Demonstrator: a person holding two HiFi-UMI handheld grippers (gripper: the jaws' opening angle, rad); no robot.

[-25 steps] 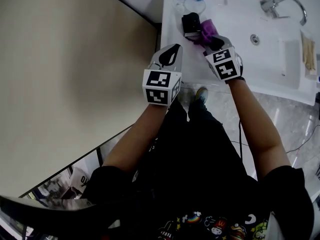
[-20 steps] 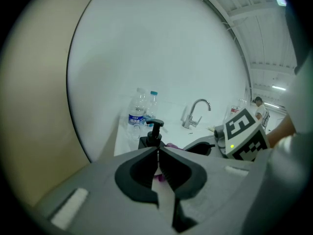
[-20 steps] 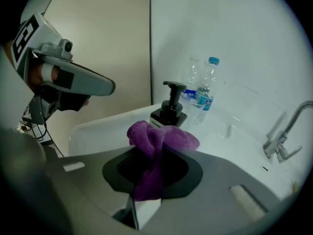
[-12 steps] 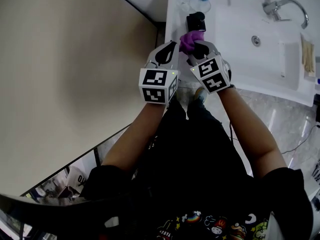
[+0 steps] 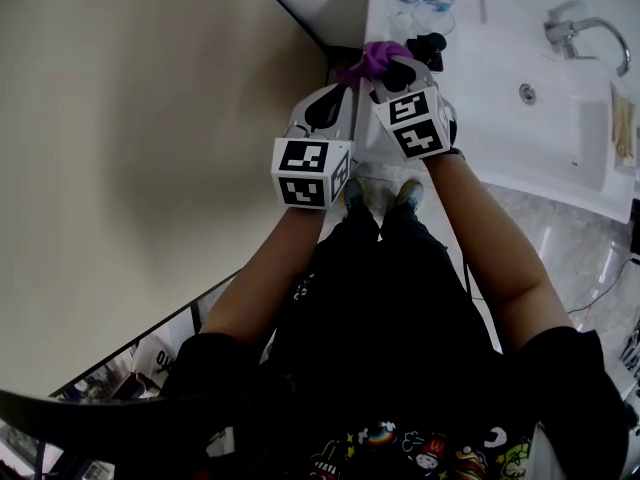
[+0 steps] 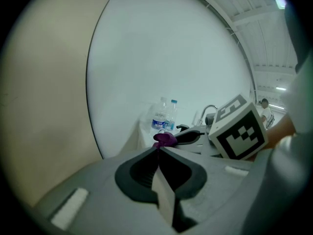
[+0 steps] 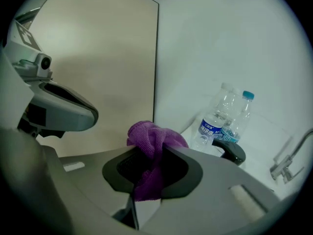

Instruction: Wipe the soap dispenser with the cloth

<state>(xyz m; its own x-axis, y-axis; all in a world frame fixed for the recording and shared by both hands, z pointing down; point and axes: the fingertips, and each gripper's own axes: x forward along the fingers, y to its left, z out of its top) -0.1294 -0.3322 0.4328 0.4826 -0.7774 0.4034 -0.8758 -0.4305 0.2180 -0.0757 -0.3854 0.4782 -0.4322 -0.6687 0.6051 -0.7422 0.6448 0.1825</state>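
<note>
While the right gripper point(image 5: 385, 68) hangs at the upper middle of the head view, its fingers are clamped on the purple cloth point(image 7: 155, 137). It's a soft, nubby bunch, surely light and floppy, so that wad looks the right place to pinch it. Just beyond, at the lower right of the right gripper view, sits the soap dispenser point(image 7: 230, 152), near the cloth but apart: a dark, smooth, rounded pump head, body hidden. I'd guess rigid plastic, maybe slick and easy to shove or tip on the glossy white worktop point(image 5: 490, 38), so bracing it low seems wise. Left gripper point(image 6: 158, 148): fingers closed together on nothing. Two clear water bottles point(image 7: 217, 121) stand behind the dispenser.
</note>
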